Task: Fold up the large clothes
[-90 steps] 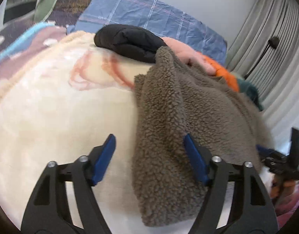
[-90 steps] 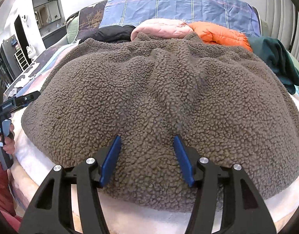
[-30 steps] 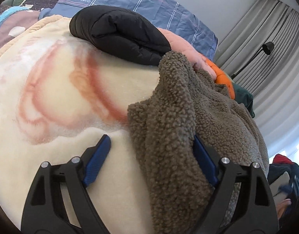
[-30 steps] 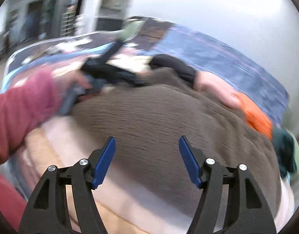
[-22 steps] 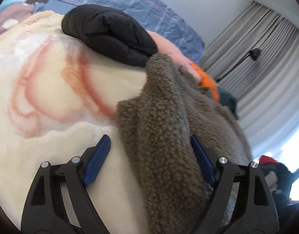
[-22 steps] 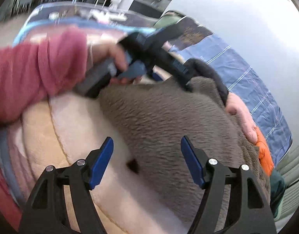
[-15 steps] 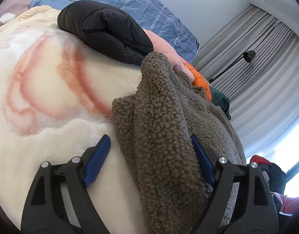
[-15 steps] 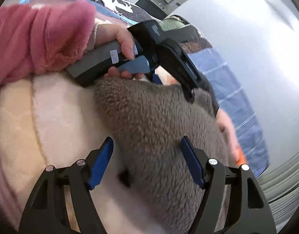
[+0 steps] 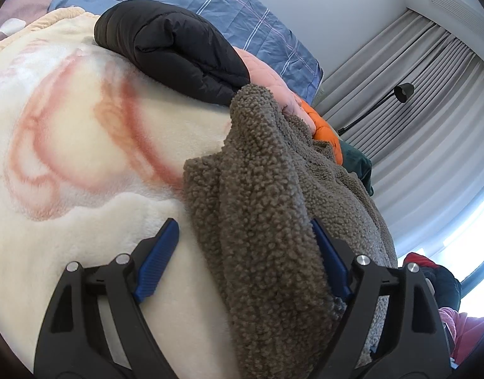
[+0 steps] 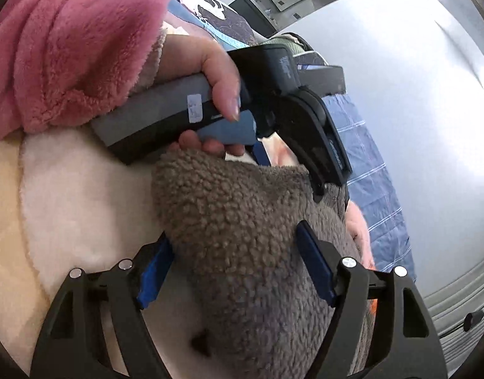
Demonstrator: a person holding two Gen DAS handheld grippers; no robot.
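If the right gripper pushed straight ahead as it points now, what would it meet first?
Probably the brown fleece, already lying between the right gripper and its opening jaws; the left gripper's handle sits farther ahead, depth unclear.

To your left the cream blanket point(image 9: 84, 189) lies bare and passable up to the black puffer jacket point(image 9: 172, 44), while the bunched brown fleece point(image 9: 267, 221) fills the way ahead and right, and your own left hand point(image 10: 194, 63) crowds the right gripper point(image 10: 234, 271).

A bed with a cream blanket point(image 9: 84, 221) and blue plaid cover point(image 9: 210, 0). Pale wall point(image 9: 336, 9), grey curtains point(image 9: 431, 110), black lamp point(image 9: 403, 90), and bright window point(image 9: 475, 271) at right.
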